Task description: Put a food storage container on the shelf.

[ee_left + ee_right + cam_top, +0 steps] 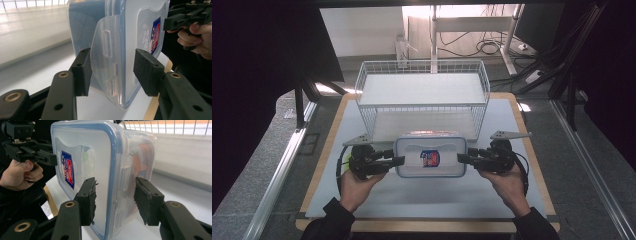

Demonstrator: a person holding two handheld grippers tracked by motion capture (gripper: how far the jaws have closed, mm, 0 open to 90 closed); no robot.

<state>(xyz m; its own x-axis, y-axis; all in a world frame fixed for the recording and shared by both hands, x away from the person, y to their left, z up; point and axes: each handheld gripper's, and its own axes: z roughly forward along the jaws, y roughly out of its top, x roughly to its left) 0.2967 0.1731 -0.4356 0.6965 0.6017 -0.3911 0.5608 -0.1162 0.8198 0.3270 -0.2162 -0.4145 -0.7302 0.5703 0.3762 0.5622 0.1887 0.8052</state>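
We have the box (430, 156) gripped at both short ends, near the middle of the table (422, 200), with our hands coming in from the near edge. The left gripper (399, 160) is clamped on the box's left end: in the left gripper view its pads (83, 72) sit either side of the clip flap (107, 62), one on the lid face, one on the base. The right gripper (460, 158) mirrors it, closed on the right end, and the right gripper view shows its worn pads (90, 200) pinching across the blue-rimmed lid (85, 170) and the tub beneath.

Why two grippers? The box is wide and smooth, so a grip at each end keeps it level and stops it swinging. Gripping top-to-bottom also holds the lid shut.

The box looks to be carried, its sticker (430, 158) facing up; whether it has cleared the mat we can't tell for sure.

Just beyond, touching distance, stands the wire basket (422, 107), open-topped with a white floor, its near wall right behind the box. That seems the likely destination, which means going up and over that rim. Farther off, cables (487, 47) trail on the floor.
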